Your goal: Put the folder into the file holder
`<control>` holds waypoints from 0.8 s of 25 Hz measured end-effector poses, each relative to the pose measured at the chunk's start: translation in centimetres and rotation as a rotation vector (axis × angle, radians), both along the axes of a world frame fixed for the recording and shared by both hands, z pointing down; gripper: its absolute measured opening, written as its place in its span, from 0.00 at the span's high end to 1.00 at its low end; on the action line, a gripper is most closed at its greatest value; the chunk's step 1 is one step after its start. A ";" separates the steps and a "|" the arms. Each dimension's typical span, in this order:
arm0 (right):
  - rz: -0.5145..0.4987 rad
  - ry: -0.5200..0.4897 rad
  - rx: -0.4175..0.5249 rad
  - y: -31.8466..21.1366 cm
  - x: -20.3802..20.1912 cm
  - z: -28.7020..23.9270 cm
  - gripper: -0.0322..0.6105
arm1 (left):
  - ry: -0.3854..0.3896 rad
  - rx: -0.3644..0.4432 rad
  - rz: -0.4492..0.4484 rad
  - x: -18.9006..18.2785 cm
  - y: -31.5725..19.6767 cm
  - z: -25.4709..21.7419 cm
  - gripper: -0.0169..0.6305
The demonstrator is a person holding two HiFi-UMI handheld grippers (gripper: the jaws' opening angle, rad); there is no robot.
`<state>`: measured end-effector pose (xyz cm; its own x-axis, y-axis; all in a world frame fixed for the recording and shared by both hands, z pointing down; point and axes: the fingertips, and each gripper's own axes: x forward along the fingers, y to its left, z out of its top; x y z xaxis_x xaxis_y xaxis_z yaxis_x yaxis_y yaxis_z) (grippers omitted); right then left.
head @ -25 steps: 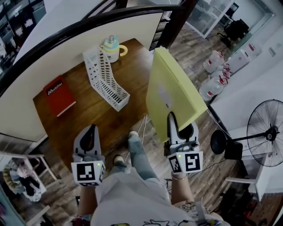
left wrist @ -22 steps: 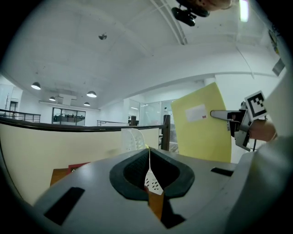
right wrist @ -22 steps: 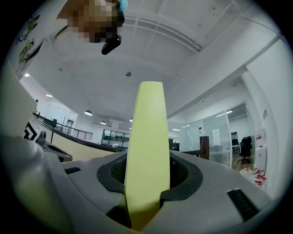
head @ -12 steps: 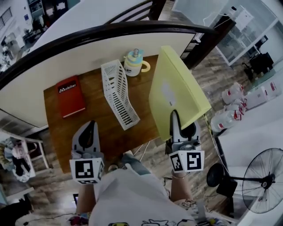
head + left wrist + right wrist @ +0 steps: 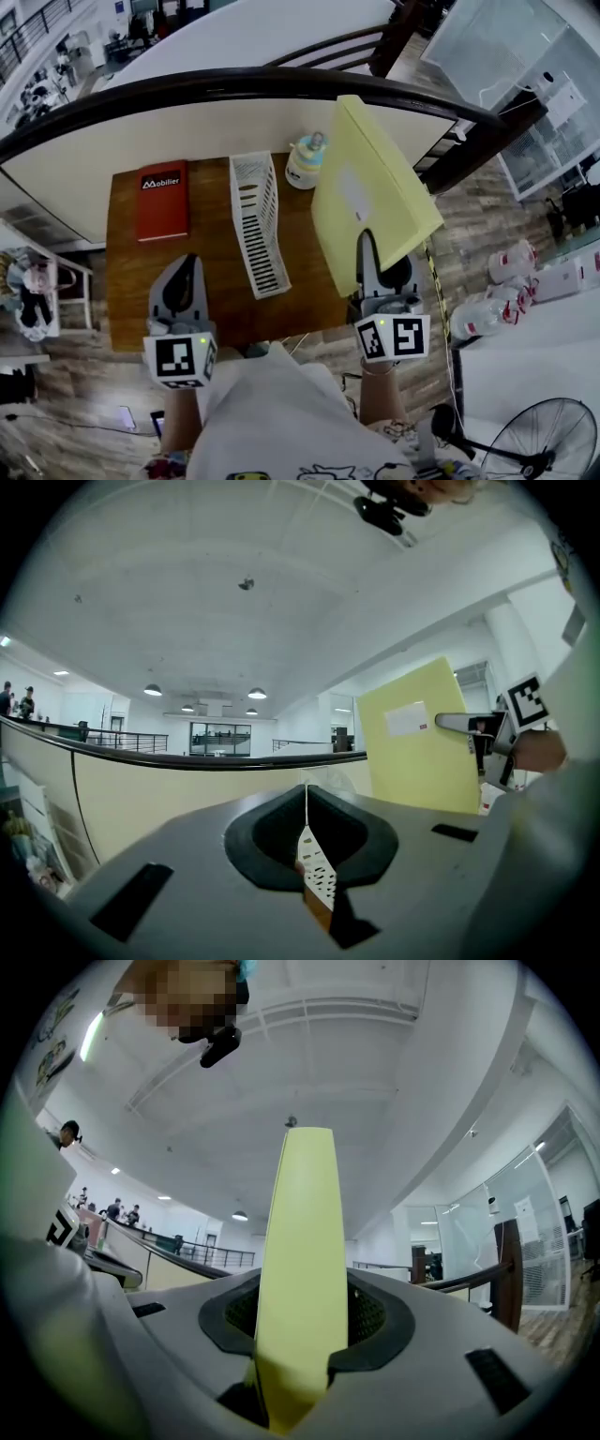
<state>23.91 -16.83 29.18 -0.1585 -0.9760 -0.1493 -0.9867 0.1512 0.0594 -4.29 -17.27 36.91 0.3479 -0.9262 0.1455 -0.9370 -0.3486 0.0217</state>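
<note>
While the right gripper (image 5: 364,246) clamps it, the yellow folder (image 5: 375,178) stands upright.

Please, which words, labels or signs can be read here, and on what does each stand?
"Mobilier": white print on the red book.
White label on the yellow folder: too small to read.
Square markers on the left tool and right tool: patterns, no letters.

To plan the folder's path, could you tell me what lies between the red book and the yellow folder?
The white file holder sits between the red book and the yellow folder, as the head view shows.
</note>
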 end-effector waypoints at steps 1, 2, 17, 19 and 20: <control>-0.013 -0.002 0.000 -0.4 -0.1 0.1 0.71 | -0.001 -0.001 -0.013 -0.1 0.0 0.0 0.96; -0.025 -0.002 -0.001 -0.7 -0.2 0.1 0.71 | -0.003 0.001 -0.022 -0.2 0.1 0.1 0.96; -0.038 -0.008 0.038 0.6 -2.9 -1.1 0.71 | -0.006 0.013 -0.031 -2.0 2.3 -0.4 0.96; -0.034 -0.008 0.051 1.1 -3.2 -1.5 0.71 | 0.004 0.004 -0.025 -2.1 2.6 -0.4 0.96; -0.032 -0.008 0.058 1.2 -3.4 -1.8 0.71 | 0.000 0.010 -0.018 -2.1 2.7 -0.5 0.96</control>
